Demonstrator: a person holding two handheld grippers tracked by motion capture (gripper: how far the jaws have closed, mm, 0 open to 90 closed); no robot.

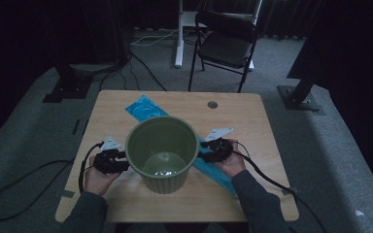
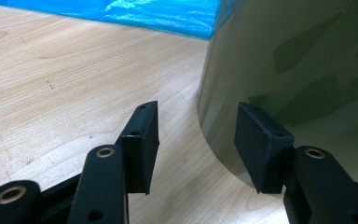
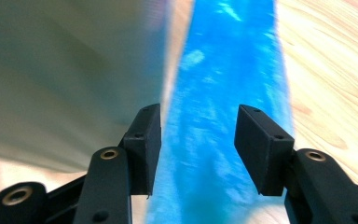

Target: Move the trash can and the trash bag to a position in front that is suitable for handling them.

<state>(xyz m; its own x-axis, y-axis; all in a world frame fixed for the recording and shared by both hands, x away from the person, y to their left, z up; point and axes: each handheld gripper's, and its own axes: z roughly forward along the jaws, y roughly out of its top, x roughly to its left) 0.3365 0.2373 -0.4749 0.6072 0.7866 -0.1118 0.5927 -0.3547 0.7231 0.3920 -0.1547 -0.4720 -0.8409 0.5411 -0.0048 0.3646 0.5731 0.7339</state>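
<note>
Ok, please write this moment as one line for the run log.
scene: green bin on blue bag, wooden table | left tongs: open, beside bin | right tongs: open, over bag

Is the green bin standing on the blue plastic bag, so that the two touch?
Touching. In the high view the blue plastic bag runs diagonally under the green bin and comes out on both sides of it, so the bin stands on it.

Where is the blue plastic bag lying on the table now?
In the high view the blue plastic bag lies diagonally across the wooden table, passing under the green bin; its near end shows beside the right tool.
</note>
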